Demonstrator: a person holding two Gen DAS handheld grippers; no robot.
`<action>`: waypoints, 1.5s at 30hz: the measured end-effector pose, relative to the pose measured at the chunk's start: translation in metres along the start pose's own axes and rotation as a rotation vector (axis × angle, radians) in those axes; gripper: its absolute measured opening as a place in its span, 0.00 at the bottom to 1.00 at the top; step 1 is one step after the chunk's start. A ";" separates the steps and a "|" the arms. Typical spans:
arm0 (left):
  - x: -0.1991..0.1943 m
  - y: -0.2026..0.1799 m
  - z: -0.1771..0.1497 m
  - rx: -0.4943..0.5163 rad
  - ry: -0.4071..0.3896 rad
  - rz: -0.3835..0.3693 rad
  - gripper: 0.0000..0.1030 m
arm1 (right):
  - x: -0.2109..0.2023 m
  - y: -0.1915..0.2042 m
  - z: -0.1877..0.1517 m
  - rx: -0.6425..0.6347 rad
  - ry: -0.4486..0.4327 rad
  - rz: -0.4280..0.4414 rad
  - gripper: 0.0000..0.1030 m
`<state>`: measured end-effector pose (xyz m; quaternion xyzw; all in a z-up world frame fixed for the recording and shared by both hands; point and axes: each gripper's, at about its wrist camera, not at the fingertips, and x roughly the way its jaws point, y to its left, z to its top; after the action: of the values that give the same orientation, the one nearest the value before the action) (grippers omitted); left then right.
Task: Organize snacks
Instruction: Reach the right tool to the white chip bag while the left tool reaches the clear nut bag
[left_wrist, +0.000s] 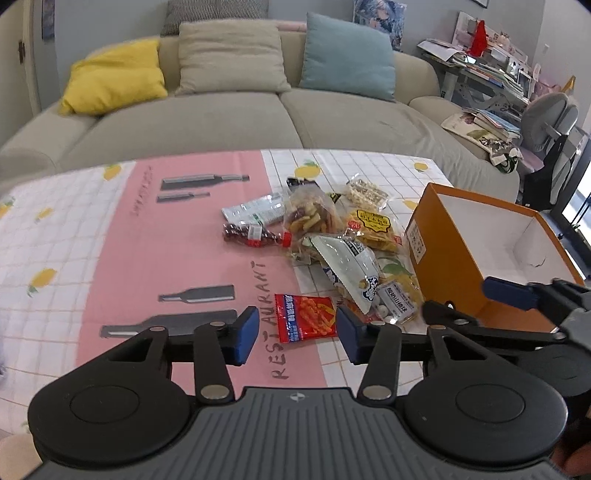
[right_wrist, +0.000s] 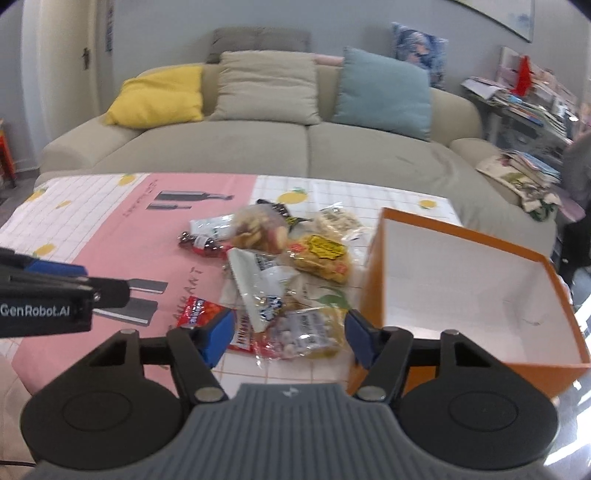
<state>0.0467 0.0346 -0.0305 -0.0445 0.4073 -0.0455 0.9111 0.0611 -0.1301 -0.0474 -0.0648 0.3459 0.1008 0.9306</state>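
A pile of snack packets lies on the table: a red packet (left_wrist: 306, 317) nearest me, a white bag (left_wrist: 351, 266), a yellow chips bag (left_wrist: 373, 227), a clear mixed-crisps bag (left_wrist: 310, 214), a small red bottle (left_wrist: 255, 236). An open orange box (left_wrist: 476, 254) with a white inside stands to the right of them. My left gripper (left_wrist: 295, 334) is open, its fingers on either side of the red packet, just above it. My right gripper (right_wrist: 290, 338) is open above a clear candy packet (right_wrist: 306, 330), next to the box (right_wrist: 480, 291). The box holds nothing.
The table has a pink and white checked cloth (left_wrist: 110, 240). A beige sofa (left_wrist: 229, 122) with yellow, beige and blue cushions stands behind it. A cluttered shelf and a fan (left_wrist: 546, 122) stand at the far right.
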 end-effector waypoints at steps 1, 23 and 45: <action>0.004 0.002 0.001 -0.003 0.006 0.002 0.55 | 0.005 0.002 0.001 -0.008 0.004 0.001 0.62; 0.103 0.055 0.031 -0.035 0.163 -0.075 0.68 | 0.141 0.028 0.026 -0.121 0.143 0.081 0.65; 0.126 0.034 0.076 0.146 0.125 -0.133 0.68 | 0.143 -0.004 0.057 -0.042 0.157 0.114 0.32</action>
<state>0.1886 0.0569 -0.0775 -0.0019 0.4552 -0.1381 0.8796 0.2040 -0.1023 -0.0985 -0.0724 0.4189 0.1555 0.8917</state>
